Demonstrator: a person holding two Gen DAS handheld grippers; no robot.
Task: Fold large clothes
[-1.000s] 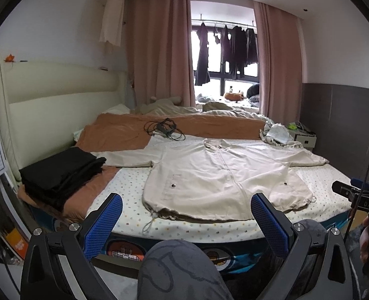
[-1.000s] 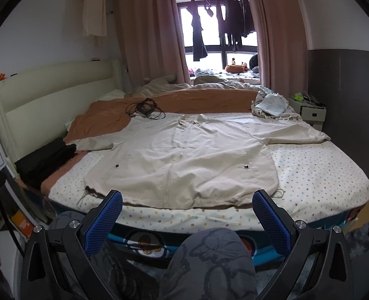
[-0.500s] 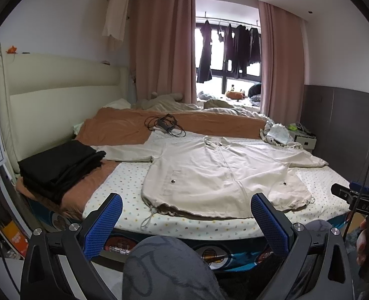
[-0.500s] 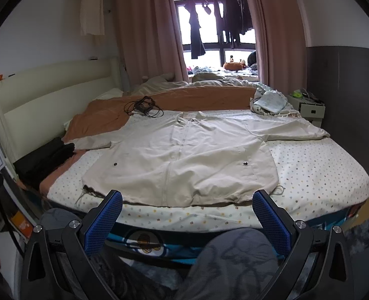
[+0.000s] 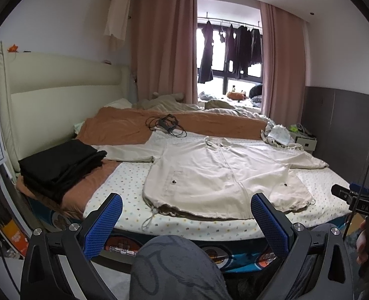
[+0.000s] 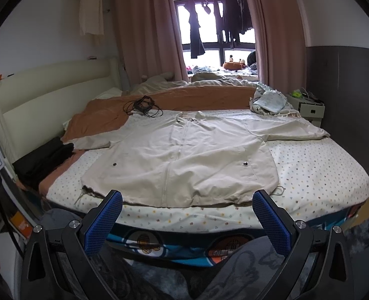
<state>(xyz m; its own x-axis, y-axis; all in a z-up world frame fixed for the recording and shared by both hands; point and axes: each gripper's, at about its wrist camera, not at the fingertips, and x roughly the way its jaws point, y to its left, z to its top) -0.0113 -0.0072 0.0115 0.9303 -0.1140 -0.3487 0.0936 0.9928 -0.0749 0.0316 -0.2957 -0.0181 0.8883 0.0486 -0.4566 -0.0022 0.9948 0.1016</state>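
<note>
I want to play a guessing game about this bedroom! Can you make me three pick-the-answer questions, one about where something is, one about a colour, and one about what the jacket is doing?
1. Where is the folded black clothes pile?
A. beside the cream jacket's left sleeve, near the headboard
B. on the nightstand
C. on the jacket

2. What colour are the pads of the left hand-held gripper?
A. red
B. blue
C. green

3. How is the jacket lying?
A. folded in half
B. rolled up
C. spread flat, sleeves out

Answers: 1 A, the pile sits at the bed's headboard edge. 2 B, both pads show blue. 3 C, both sleeves stretch sideways on the dotted sheet.
</note>
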